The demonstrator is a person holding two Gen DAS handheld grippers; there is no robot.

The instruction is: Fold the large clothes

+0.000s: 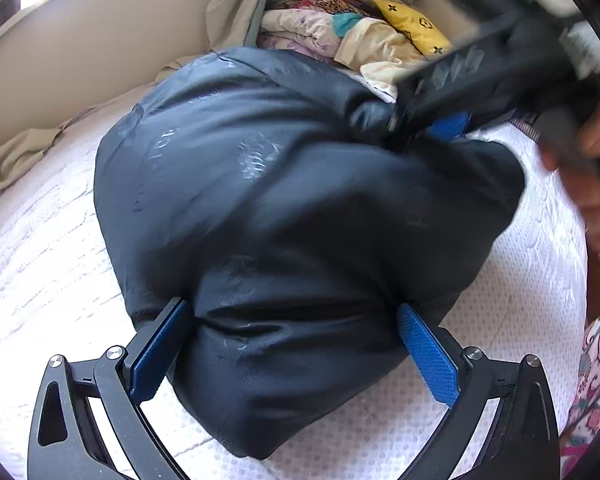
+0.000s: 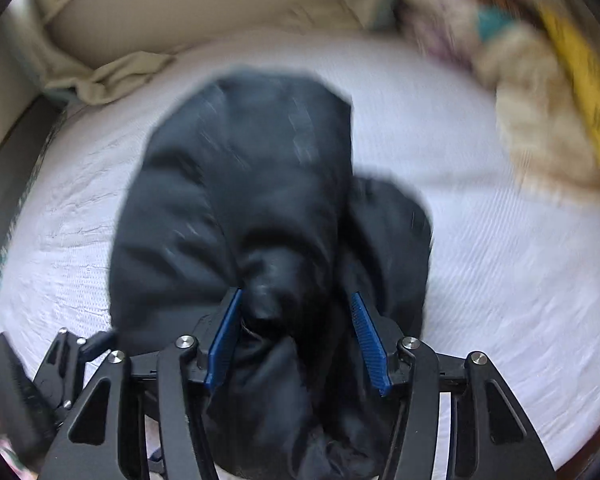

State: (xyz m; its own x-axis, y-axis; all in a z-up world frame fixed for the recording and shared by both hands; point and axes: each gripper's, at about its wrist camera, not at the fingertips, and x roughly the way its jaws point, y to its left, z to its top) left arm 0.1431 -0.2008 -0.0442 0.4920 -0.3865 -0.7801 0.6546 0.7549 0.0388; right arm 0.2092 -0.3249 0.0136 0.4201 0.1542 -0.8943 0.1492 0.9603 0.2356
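Jacket (image 1: 300, 208), dark and puffy, lies bundled mid-mattress (image 1: 52, 264), with a pile of clothes (image 1: 340, 28) at the far right. The left gripper (image 1: 296, 344) straddles its near end, jaws wide; I can't tell whether the pads press. The right gripper (image 2: 296, 340) stands half open around a bunched fold, pads apart from it. Slippery padded fabric may spring back and undo the fold once nothing pins it.

The jacket (image 1: 300, 208) is smooth dark cloth with a slight sheen, probably nylon. Under it the mattress (image 1: 60, 240) is white quilted fabric, matt and dimpled. The left gripper (image 1: 296, 344) has ribbed blue pads (image 1: 428, 356) on matt black plastic, with shiny metal screws (image 1: 115, 352).
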